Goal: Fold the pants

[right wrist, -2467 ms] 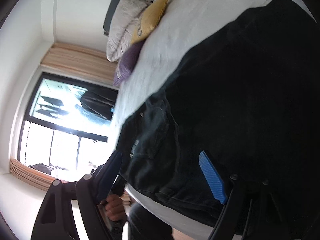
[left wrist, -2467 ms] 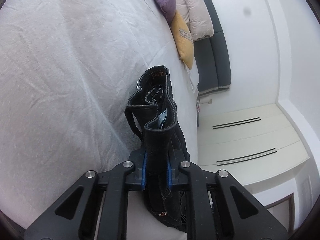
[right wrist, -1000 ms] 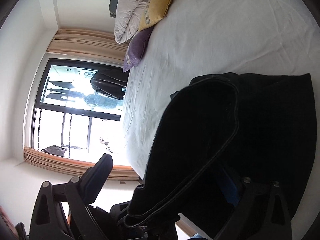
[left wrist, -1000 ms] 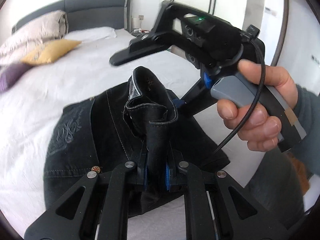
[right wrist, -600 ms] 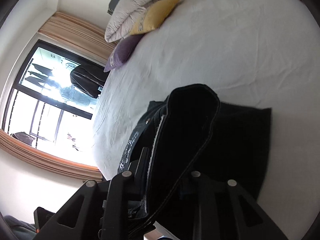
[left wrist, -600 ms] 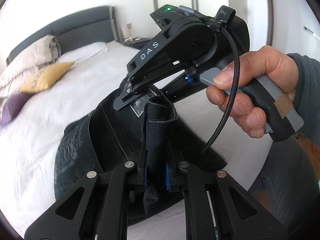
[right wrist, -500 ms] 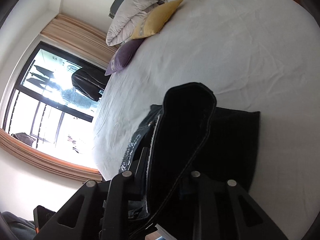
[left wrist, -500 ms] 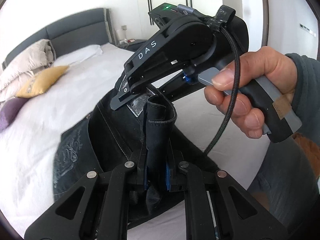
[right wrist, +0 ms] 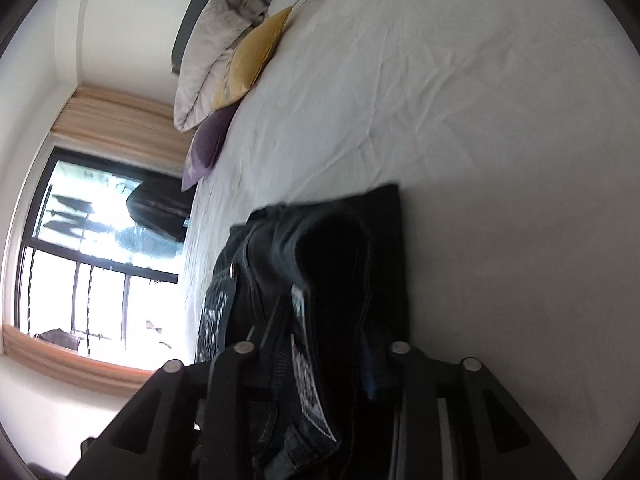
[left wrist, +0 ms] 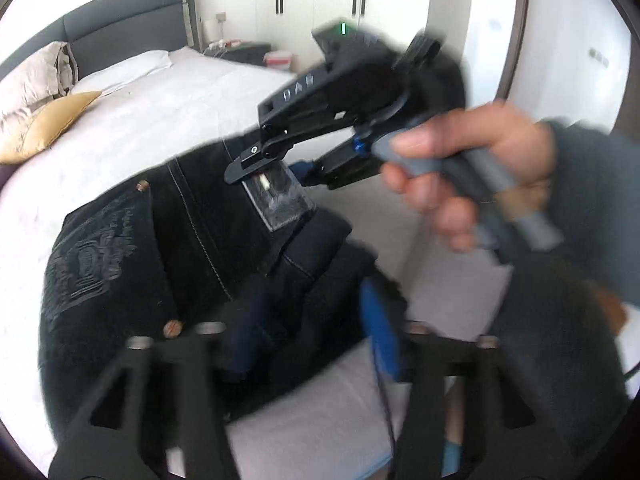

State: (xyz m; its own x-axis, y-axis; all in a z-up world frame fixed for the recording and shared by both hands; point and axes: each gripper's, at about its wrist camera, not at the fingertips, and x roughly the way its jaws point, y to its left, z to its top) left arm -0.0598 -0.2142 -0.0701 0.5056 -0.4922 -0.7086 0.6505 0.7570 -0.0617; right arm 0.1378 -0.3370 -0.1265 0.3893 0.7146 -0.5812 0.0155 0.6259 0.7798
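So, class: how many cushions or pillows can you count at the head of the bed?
4: a white pillow flat by the headboard, a beige one propped up, a yellow cushion against it, a purple cushion lowest. Others may be hidden.

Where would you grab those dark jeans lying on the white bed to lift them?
Probably the raised, doubled-over fold of the dark denim pants, beside the shiny label patch. It humps up off the white bed sheet, so it can be pinched from both sides, coming from the near bed edge.
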